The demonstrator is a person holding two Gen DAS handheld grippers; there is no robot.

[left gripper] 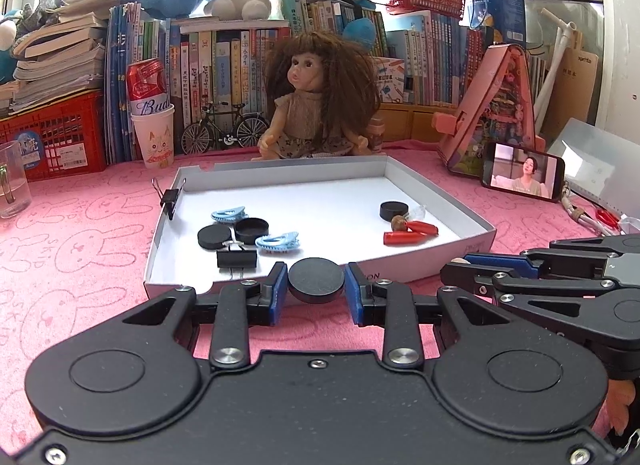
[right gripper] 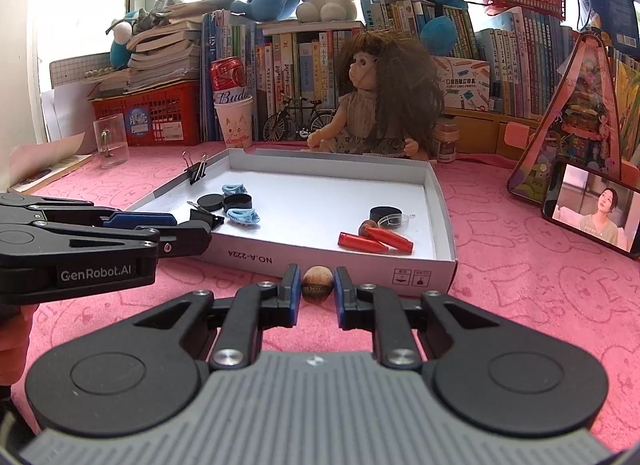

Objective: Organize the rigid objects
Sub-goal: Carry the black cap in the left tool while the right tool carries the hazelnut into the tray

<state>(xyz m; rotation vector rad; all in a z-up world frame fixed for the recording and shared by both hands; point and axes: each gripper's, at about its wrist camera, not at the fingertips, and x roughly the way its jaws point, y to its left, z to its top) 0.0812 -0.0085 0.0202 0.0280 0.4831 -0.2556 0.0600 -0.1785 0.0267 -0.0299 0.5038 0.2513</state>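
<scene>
My left gripper [left gripper: 316, 283] is shut on a black round cap [left gripper: 316, 279], held just in front of the near wall of the white box lid [left gripper: 400, 271]. My right gripper [right gripper: 317, 287] is shut on a brown nut [right gripper: 317, 283], also just short of the box lid's [right gripper: 340, 267] front wall. Inside the box lie black caps [left gripper: 214, 236], two light-blue hair clips [left gripper: 278, 243], a black binder clip [left gripper: 236, 260], red bullet-shaped pieces [left gripper: 404, 237], another black cap [left gripper: 394, 210] and a nut [left gripper: 398, 223]. The left gripper's side shows in the right wrist view [right gripper: 188, 231].
A binder clip [left gripper: 170, 197] is clamped on the box's left wall. Behind the box sit a doll [left gripper: 316, 105], a toy bicycle [left gripper: 224, 129], a can in a paper cup [left gripper: 154, 133] and rows of books. A glass [left gripper: 12, 185] stands left, a phone [left gripper: 522, 175] right, on the pink cloth.
</scene>
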